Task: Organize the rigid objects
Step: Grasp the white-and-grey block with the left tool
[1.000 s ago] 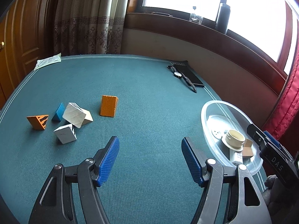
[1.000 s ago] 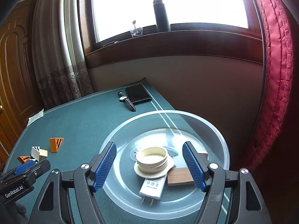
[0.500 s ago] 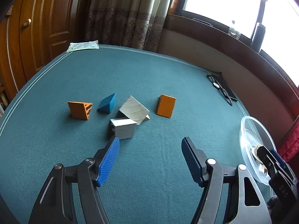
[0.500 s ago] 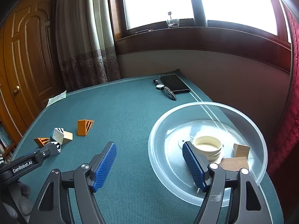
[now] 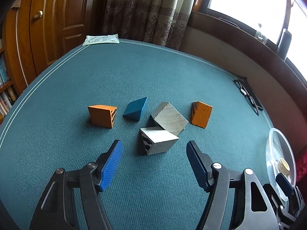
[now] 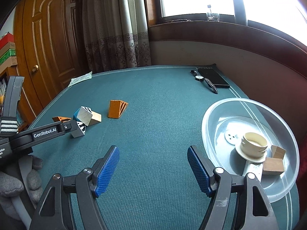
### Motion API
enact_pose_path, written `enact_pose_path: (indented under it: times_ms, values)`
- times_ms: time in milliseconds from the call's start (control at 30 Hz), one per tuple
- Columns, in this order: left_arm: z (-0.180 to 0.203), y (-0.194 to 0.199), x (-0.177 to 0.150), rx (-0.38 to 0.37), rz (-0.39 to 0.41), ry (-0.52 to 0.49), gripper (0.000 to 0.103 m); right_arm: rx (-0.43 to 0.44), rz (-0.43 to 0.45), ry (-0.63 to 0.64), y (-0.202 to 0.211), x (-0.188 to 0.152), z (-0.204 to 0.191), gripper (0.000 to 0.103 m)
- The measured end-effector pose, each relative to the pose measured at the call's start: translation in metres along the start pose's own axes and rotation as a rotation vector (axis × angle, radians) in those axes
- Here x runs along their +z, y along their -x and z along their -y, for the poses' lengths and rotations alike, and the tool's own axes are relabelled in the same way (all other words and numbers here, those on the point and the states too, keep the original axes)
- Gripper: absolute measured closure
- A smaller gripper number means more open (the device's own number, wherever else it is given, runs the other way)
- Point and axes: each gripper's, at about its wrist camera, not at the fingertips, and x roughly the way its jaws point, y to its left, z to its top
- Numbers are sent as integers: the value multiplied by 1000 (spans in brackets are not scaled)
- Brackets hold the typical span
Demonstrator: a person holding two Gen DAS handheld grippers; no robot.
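Green cloth table (image 5: pixel 172 72) is seen w/ 5 blocks grouped mid-surface: 2 orange wedges (image 5: pixel 102 115) (image 5: pixel 201 114), 1 blue wedge (image 5: pixel 135 108), 2 grey-white blocks (image 5: pixel 169 117) (image 5: pixel 157 140), the latter pair touching. Left tool (image 5: pixel 154 160) is held wide, empty, just before nearest grey block. Right tool (image 6: pixel 153 164) is held wide, empty, beside clear bowl (image 6: pixel 214 113), in which 2 wooden blocks (image 6: pixel 273 165) (image 6: pixel 278 151) & 1 cream ring (image 6: pixel 254 142) are kept.

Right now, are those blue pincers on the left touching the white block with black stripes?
Apart. In the left wrist view the left gripper is wide open, with green cloth showing between each blue pad and the white striped block ahead.
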Motion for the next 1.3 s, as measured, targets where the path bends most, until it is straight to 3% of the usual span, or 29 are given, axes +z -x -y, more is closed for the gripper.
enact_pose_path:
  times_ms: [167,400,733,967,1100,1300]
  values:
    - [1,-20,4,28,-19,1,37,12,-16,5,-4,-3,-1,27]
    - [4,-31,5,2,-34,-3,63,13,-37,1,-11,-5,0,27]
    - [-9,-15,-2,-5,-22,14,70,42,-88,3,-21,-3,-7,27]
    - [-24,3,-12,1,-2,17,72,67,-86,77,-29,7,-27,27]
    - [-36,12,-18,10,3,18,72,133,-124,92,-47,14,-40,27]
    - [-48,20,-31,28,10,5,72,310,-210,36,-79,31,-57,27]
